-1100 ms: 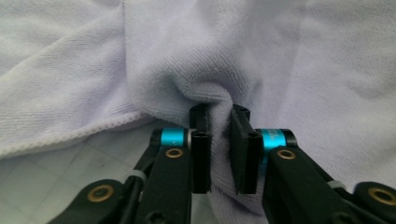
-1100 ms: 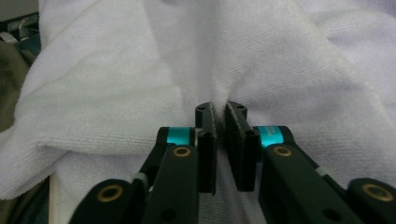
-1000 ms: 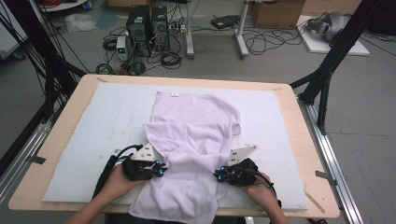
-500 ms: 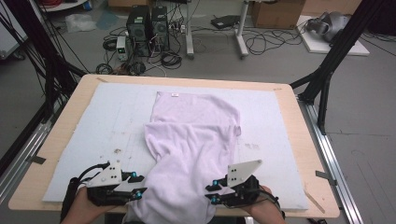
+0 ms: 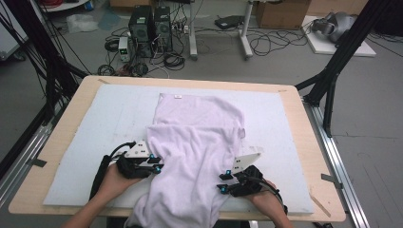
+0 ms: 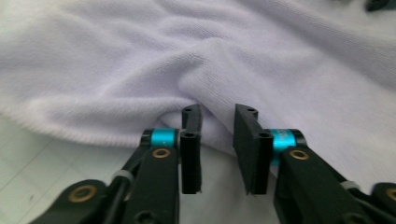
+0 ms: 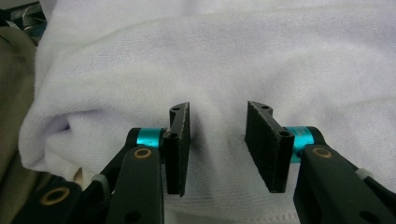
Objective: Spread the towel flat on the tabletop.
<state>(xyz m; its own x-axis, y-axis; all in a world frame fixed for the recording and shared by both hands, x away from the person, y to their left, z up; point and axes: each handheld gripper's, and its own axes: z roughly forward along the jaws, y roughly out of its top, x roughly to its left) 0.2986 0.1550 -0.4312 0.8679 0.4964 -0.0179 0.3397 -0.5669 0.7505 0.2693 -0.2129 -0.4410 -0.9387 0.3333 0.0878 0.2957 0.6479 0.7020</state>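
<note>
Flanking one lilac towel (image 5: 195,156), left gripper (image 5: 159,167) and right gripper (image 5: 220,182) just opened narrowly, gripping nothing.

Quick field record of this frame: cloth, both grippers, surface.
item: lilac towel, rumpled, near end hanging over the table's front edge
surface: pale mat on wooden table
left gripper: at the towel's left edge, jaws apart after just opening, a fold lying loose between them
right gripper: at the towel's right edge, jaws apart after just opening, pads off the cloth
held: nothing
</note>
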